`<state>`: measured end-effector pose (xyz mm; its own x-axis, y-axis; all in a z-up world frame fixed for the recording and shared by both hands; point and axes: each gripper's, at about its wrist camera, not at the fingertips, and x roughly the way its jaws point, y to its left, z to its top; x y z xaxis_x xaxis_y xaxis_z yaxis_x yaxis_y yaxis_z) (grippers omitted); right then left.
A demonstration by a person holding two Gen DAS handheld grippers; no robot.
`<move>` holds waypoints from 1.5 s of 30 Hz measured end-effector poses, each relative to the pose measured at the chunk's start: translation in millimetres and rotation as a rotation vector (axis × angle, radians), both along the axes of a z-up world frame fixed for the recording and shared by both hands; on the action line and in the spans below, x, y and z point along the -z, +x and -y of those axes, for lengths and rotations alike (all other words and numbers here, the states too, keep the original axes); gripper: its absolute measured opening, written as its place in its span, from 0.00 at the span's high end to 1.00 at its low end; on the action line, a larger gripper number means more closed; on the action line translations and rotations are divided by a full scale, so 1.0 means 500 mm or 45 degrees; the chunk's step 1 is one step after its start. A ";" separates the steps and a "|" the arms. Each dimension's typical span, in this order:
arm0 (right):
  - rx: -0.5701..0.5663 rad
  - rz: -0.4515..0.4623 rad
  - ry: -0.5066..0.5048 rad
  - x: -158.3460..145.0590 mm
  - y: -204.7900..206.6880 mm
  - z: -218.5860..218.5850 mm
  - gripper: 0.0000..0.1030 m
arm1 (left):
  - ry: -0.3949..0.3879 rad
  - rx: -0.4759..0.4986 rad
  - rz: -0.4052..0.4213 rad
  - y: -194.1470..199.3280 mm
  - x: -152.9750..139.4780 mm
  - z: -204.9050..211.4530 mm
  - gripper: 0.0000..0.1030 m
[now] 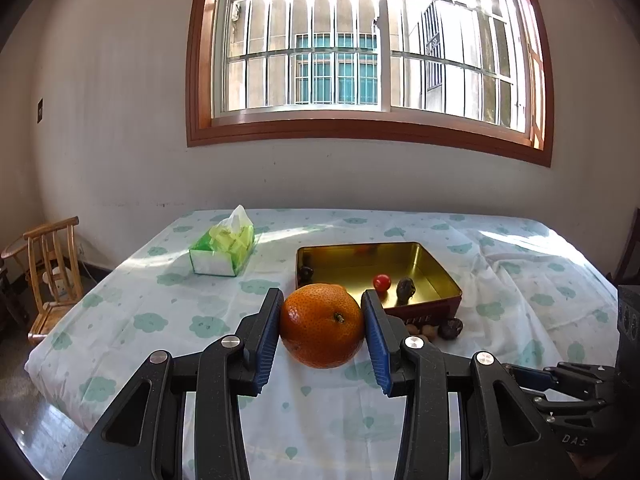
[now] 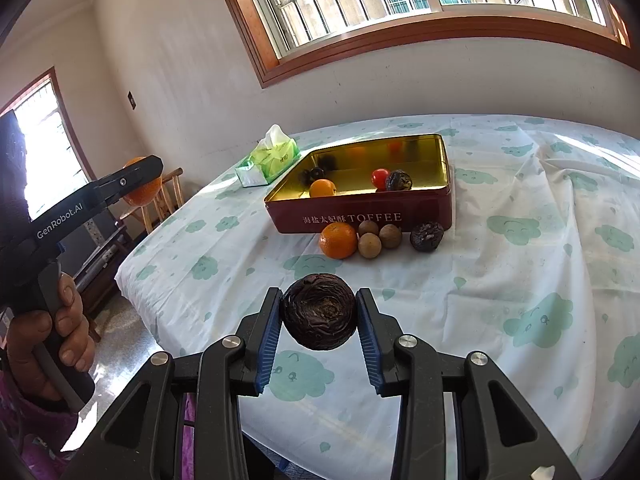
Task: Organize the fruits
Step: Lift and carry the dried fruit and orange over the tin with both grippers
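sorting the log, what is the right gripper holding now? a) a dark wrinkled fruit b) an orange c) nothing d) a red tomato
a: the right gripper is shut on a dark wrinkled fruit, pads pressing both its sides above the table.

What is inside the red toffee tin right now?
The toffee tin holds a small orange, a red cherry tomato, a dark wrinkled fruit and another dark fruit near its left wall. The near wall hides the floor just behind it.

"TOFFEE" on tin [image 2: 360,216]; "GenRobot.AI" on claw [image 2: 136,178]
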<state>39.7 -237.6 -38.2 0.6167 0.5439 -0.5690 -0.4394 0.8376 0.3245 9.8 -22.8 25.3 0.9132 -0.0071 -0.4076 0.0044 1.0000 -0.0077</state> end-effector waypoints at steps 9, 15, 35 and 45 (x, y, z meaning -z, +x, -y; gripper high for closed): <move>0.000 0.002 -0.003 0.000 -0.001 -0.002 0.67 | 0.010 -0.006 0.008 -0.002 -0.003 0.000 0.60; 0.000 0.001 -0.001 0.001 0.000 -0.002 0.67 | 0.009 -0.007 0.002 -0.001 -0.001 -0.004 0.60; -0.029 0.043 -0.032 -0.031 0.055 -0.029 0.67 | -0.061 -0.035 -0.178 0.094 0.064 -0.050 0.60; -0.037 0.067 -0.037 -0.057 0.159 -0.053 0.67 | -0.049 -0.002 -0.174 0.194 0.029 -0.037 0.60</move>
<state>119.3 -211.3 -9.6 0.6305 0.5456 -0.5521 -0.4796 0.8331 0.2756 106.6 -4.2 11.0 0.8494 -0.0239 -0.5273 -0.0007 0.9989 -0.0464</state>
